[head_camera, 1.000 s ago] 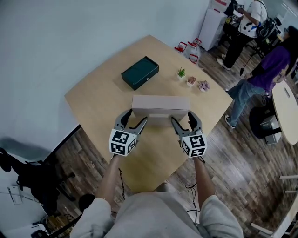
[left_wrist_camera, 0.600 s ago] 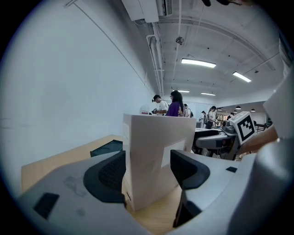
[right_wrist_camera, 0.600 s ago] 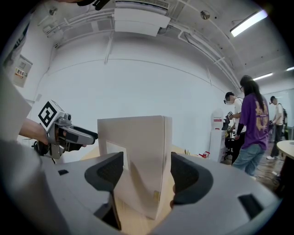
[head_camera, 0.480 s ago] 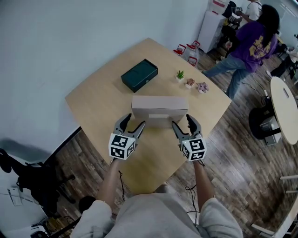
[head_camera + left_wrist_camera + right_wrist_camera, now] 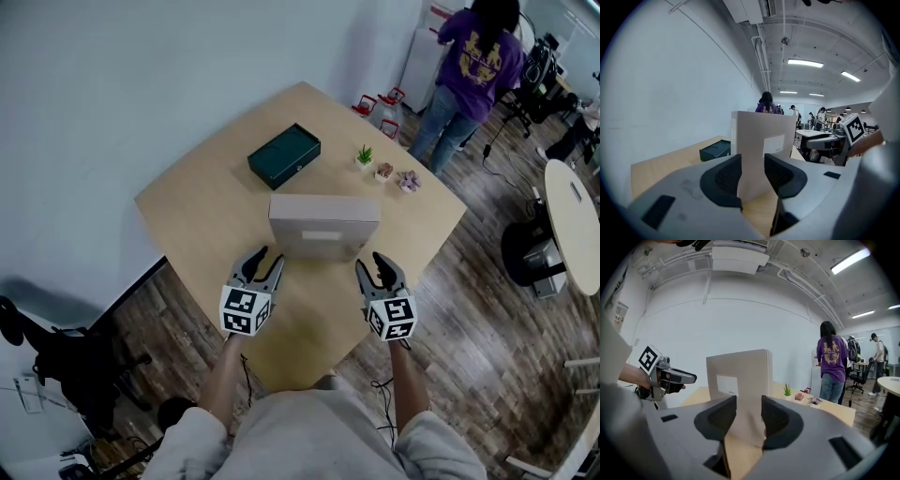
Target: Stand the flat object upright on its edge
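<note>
A flat beige cardboard box [image 5: 323, 225] with a white label stands upright on its long edge in the middle of the wooden table [image 5: 202, 202]. My left gripper [image 5: 265, 266] sits a little short of the box's left end. It is open, its jaws have just been closing, and nothing is between them. My right gripper [image 5: 376, 269] is open and equally short of the right end. In the left gripper view the box [image 5: 761, 140] rises beyond the left gripper [image 5: 752, 173], untouched. The right gripper view shows the box [image 5: 738, 380] past the right gripper [image 5: 749, 416].
A dark green case [image 5: 284, 152] lies at the table's far left. Three tiny potted plants [image 5: 384, 169] stand near the far right edge. A person in a purple top [image 5: 473, 56] stands on the floor beyond. A round table [image 5: 574, 225] is at the right.
Both grippers have drawn back from the box's ends toward me, and their jaws have narrowed. The box stays upright. The person in purple has walked further away.
</note>
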Motion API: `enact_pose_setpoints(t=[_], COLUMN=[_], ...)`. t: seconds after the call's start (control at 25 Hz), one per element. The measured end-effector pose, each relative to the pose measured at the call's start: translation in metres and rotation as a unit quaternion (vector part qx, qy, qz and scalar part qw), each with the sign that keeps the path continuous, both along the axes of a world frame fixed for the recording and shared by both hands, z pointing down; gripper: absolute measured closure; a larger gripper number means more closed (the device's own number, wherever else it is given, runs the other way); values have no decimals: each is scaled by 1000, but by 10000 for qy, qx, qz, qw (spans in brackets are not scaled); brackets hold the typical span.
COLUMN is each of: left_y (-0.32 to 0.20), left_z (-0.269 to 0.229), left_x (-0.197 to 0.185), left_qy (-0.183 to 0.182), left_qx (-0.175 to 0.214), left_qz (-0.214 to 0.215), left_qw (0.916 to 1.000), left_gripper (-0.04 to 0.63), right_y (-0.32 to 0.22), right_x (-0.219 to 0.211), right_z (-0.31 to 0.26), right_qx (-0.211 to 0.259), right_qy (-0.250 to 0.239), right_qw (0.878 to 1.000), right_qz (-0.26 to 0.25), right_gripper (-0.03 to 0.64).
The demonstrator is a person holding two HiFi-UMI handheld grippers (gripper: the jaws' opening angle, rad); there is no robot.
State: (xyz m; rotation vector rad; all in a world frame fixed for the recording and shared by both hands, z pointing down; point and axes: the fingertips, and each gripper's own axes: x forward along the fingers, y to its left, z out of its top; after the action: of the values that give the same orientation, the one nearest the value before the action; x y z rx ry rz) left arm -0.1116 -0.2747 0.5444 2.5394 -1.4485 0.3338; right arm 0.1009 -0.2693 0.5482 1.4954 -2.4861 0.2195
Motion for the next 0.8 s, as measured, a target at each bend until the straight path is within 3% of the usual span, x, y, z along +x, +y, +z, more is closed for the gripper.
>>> enact_pose_setpoints(t=[0.16,0.44,0.8], left_y=[11,33,52], left_z=[5,10,2], left_x=[-4,-16,-23], left_qy=[-8,-14,-128], left_qx=[-27,-50,-6], left_qz=[-78,-251,-237], left_qw=[10000,9997,9996], left_gripper=[500,557,574], right_y=[10,27,51], right_x=[-1,-2,-7], right_z=[5,3,-5], right_qx=[-102,-113,-89], right_qy=[-27,-95,-137], right_qw=[9999,9998,9999], right_qz=[13,94,29], right_gripper=[507,608,615])
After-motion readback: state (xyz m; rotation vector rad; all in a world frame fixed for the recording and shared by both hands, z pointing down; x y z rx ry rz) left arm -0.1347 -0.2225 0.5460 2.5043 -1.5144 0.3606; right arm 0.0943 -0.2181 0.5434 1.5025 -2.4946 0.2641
